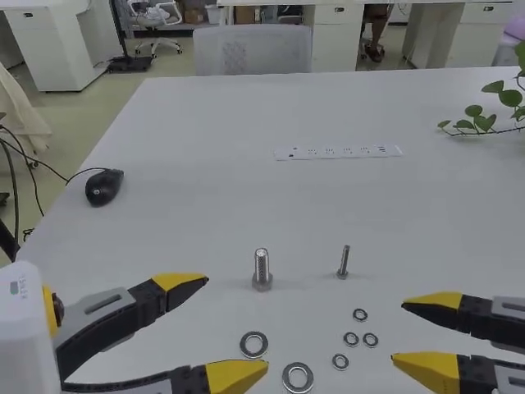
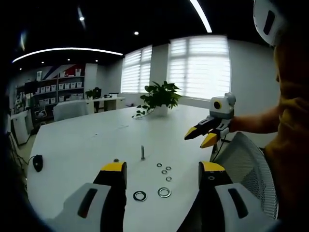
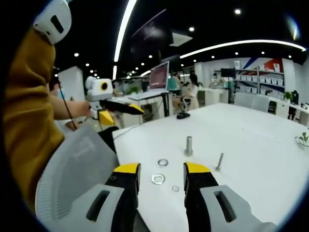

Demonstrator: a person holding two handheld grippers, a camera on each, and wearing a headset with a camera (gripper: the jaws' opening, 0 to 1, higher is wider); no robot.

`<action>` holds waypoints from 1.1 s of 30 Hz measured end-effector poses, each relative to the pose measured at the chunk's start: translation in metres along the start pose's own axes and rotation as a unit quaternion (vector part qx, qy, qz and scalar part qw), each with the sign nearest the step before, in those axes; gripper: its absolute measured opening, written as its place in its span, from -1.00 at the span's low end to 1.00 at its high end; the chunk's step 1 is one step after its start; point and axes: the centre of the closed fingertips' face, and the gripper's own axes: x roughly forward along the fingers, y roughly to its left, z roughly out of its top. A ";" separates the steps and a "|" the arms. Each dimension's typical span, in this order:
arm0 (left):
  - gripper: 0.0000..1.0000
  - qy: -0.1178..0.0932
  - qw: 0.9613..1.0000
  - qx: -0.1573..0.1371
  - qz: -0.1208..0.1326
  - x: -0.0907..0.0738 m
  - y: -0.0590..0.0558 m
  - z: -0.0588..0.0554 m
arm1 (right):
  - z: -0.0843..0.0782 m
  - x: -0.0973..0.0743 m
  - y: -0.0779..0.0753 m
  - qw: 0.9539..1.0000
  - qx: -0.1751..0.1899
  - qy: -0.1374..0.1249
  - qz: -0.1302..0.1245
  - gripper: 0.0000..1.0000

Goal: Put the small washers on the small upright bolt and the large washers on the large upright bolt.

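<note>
**Both grippers open, washers loose on the table**

In the head view the large bolt (image 1: 262, 269) stands upright on the white table (image 1: 246, 164), head down. The small bolt (image 1: 344, 263) stands upright at its 3 o'clock, apart from it.

Two large washers (image 1: 253, 344) lie flat at about 6 o'clock from the large bolt. One is almost straight below it and the other is a little toward 5 o'clock. Four small washers (image 1: 351, 339) lie flat in a loose cluster at 6 o'clock from the small bolt, near one another, none stacked. Neither bolt has a washer on it.

The left gripper (image 1: 235, 324) enters from 8 o'clock with its yellow-tipped jaws spread wide and nothing between them. Its lower tip is just beside the nearer large washer. Whether it touches the table is unclear. The right gripper (image 1: 398, 332) enters from 4 o'clock, jaws parted and empty, tips just to the 3 o'clock side of the small washers.

Each gripper view shows its own jaws apart, with bolts and washers beyond them.

A mouse (image 1: 104, 185) sits at 10 o'clock from the large bolt, a power strip (image 1: 338, 151) at 1 o'clock, and a plant (image 1: 492, 111) at 2 o'clock.
</note>
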 end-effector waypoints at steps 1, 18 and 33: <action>0.19 0.002 1.000 -0.001 0.000 0.000 0.000 -0.001 | 0.000 0.000 -0.001 1.000 0.001 0.000 -0.001 -0.25; 0.20 -0.013 1.000 -0.008 0.007 0.003 0.005 -0.003 | -0.001 0.007 -0.011 0.999 -0.015 0.028 0.006 -0.25; 0.19 -0.006 1.000 -0.021 0.001 0.007 0.012 -0.010 | -0.015 0.025 -0.022 0.992 -0.051 0.099 0.056 -0.27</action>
